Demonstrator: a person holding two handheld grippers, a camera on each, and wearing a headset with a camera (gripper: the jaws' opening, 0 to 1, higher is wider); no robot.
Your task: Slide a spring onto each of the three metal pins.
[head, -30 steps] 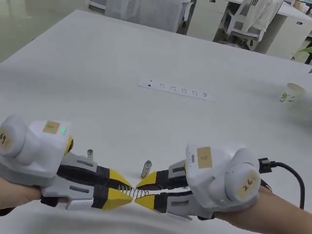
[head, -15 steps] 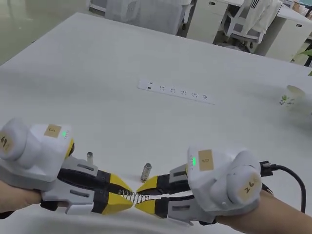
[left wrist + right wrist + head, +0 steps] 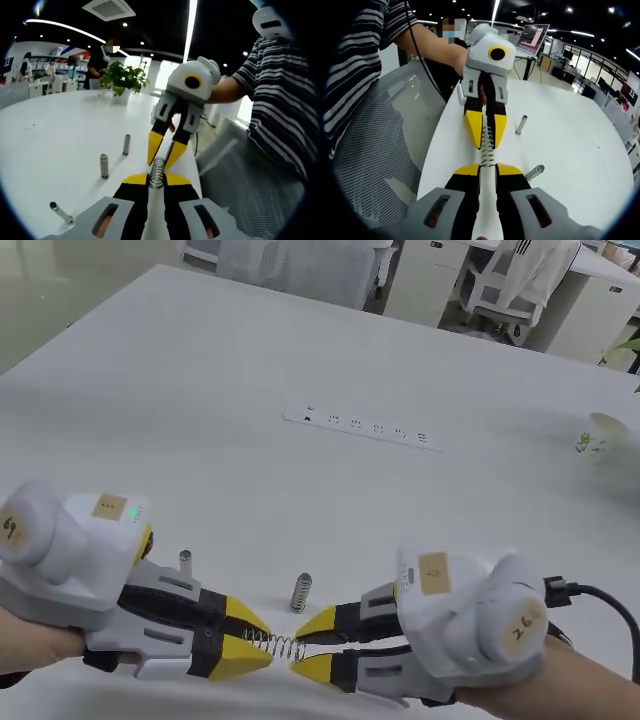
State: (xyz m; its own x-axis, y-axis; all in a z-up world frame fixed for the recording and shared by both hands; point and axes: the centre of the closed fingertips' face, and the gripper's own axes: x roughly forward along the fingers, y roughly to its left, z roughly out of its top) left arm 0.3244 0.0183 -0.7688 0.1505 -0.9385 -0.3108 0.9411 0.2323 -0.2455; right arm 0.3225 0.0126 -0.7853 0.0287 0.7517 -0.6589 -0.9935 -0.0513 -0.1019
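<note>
Spring held between two grippers above the near edge of the table (image 3: pixel 300 360). The left gripper (image 3: pixel 265 643) and the right gripper (image 3: pixel 305 647) meet nose to nose, and one spring (image 3: pixel 282 645) spans the gap between them, lying level and clear of the tabletop. Each pair of jaws stands narrow, pinched on its own end of the coil, as both gripper views show. Just beyond stand the sprung pin (image 3: pixel 300 592), already carrying its coil, and, near the left gripper, the bare pin (image 3: pixel 185 562). A third pin (image 3: pixel 126 144) appears in the left gripper view, and I cannot tell whether it is loaded. To do this step well, I judge that I should free one end and keep a light hold near the other, then turn the spring upright. I would centre its open lower end over the bare pin and lower it straight down. A hard squeeze or a tilted approach would likely buckle the coil or topple the pin.
</note>
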